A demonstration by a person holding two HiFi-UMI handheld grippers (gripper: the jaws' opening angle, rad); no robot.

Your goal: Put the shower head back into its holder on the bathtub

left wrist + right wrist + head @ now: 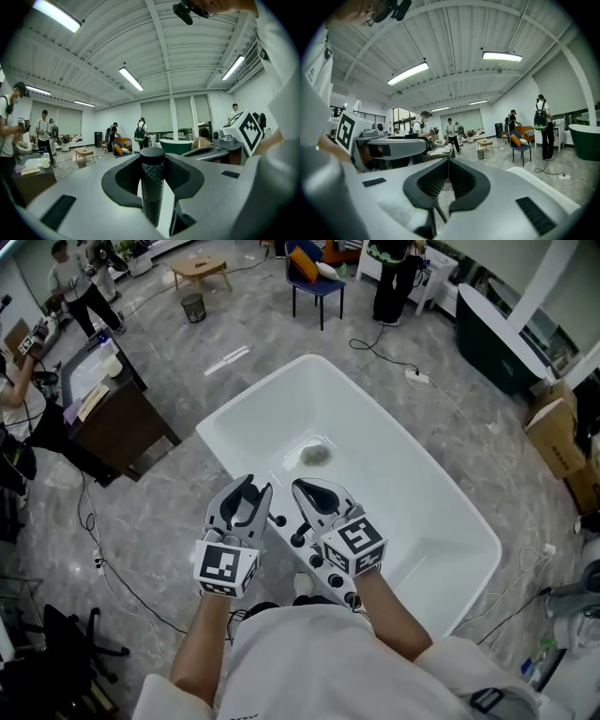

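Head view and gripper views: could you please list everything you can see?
Bathtub: one, white, centre.
Drain: one, grey, tub floor.
Knobs: several, black, near rim.
Chair: one, blue, beyond tub.
Bin: one, dark, far left.
Desk: one, dark, left.
Boxes: some, brown, right.
Shower head: one, black handle, between left jaws.
Left gripper: one, grey, shut on shower head.
Right gripper: one, grey, shut.

From here the bathtub reads plain white on a grey marbled floor. My left gripper has pale grey jaws with black pads; the shower head handle is black, diamond-knurled. The left marker cube and right marker cube show black-and-white squares. Beyond the bathtub, a blue chair carries an orange cushion.
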